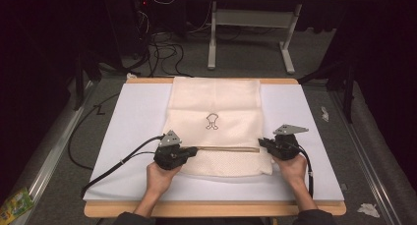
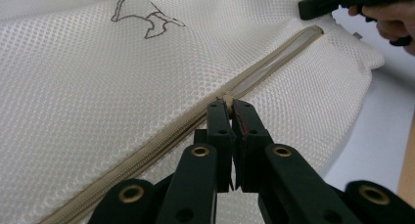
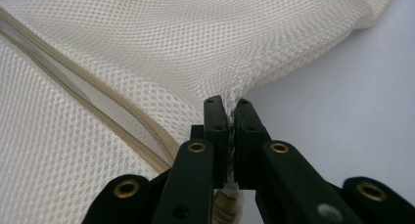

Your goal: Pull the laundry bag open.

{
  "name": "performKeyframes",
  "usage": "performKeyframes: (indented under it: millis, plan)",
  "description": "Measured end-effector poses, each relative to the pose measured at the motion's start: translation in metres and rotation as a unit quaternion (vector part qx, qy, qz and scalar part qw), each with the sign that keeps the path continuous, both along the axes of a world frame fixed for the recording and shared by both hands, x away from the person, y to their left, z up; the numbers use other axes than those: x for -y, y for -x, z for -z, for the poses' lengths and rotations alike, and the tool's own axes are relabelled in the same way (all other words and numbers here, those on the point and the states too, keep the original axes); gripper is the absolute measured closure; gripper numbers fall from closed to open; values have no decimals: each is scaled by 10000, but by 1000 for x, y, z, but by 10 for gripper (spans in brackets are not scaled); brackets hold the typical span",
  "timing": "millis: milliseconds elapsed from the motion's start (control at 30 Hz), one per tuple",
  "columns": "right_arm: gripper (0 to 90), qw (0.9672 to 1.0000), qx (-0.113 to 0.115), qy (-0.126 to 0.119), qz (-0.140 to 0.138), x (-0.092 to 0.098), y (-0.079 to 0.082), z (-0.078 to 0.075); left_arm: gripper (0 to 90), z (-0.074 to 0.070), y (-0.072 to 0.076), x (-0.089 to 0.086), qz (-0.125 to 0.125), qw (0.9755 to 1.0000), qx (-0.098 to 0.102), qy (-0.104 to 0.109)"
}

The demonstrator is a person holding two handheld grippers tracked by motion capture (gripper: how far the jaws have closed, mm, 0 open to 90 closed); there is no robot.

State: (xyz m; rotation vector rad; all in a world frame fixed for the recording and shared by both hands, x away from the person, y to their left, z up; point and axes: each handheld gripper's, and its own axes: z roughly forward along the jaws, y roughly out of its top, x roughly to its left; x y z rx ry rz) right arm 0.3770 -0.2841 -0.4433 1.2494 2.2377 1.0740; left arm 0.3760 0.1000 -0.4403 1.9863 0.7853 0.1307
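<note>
A cream mesh bag (image 1: 216, 102) with a small dark printed figure (image 1: 212, 121) lies flat on a white board (image 1: 133, 131). A tan zipper (image 1: 228, 149) runs across its near part. In the left gripper view my left gripper (image 2: 230, 106) is shut on the zipper pull (image 2: 226, 97); the zipper (image 2: 279, 53) gapes from there to the far end and is closed behind the pull. My right gripper (image 3: 230, 106) is shut on a pinch of mesh (image 3: 240, 84) at the bag's right edge, beside the zipper end (image 3: 147, 136). From above, the left gripper (image 1: 194, 150) and right gripper (image 1: 260, 141) face each other along the zipper.
The white board rests on a wooden table (image 1: 211, 209). Beyond the table, cables (image 1: 162, 50) lie on the grey floor near a desk frame (image 1: 246, 33). A colourful packet (image 1: 14, 205) and paper scraps (image 1: 368, 209) lie on the floor beside the table.
</note>
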Motion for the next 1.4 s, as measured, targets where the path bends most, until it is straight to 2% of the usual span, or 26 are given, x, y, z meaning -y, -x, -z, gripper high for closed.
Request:
performKeyframes:
  millis: [100, 300, 467, 667, 867, 1033, 1167, 1267, 1400]
  plan:
    - [876, 10000, 31, 67, -29, -1, 0, 0, 872, 0, 3, -1, -7, 10000, 61, -56]
    - [875, 10000, -29, -55, -27, -2, -1, -1, 872, -4, 1, -4, -30, 10000, 33, -20]
    - [875, 10000, 56, 30, -53, -2, -1, 1, 872, -2, 1, -9, -99, 9999, 32, -46]
    - [874, 10000, 24, 23, -20, -3, -2, 2, 872, -4, 2, -16, -177, 9998, 64, -102]
    - [875, 10000, 13, 41, -31, -4, -2, 1, 872, -4, 3, -20, -218, 9997, 82, -9]
    - [875, 10000, 31, 75, -37, -5, -2, 0, 872, -4, 3, -23, -256, 9996, 87, -28]
    - [873, 10000, 60, -3, -21, -4, -2, 2, 872, -4, 3, -30, -332, 9994, 57, 44]
    - [874, 10000, 25, -26, -1, -4, -2, 3, 872, -4, 4, -33, -374, 9993, 75, 10]
    - [877, 9999, -49, -76, 81, -5, -1, 2, 872, -5, 5, -37, -368, 9992, 99, 117]
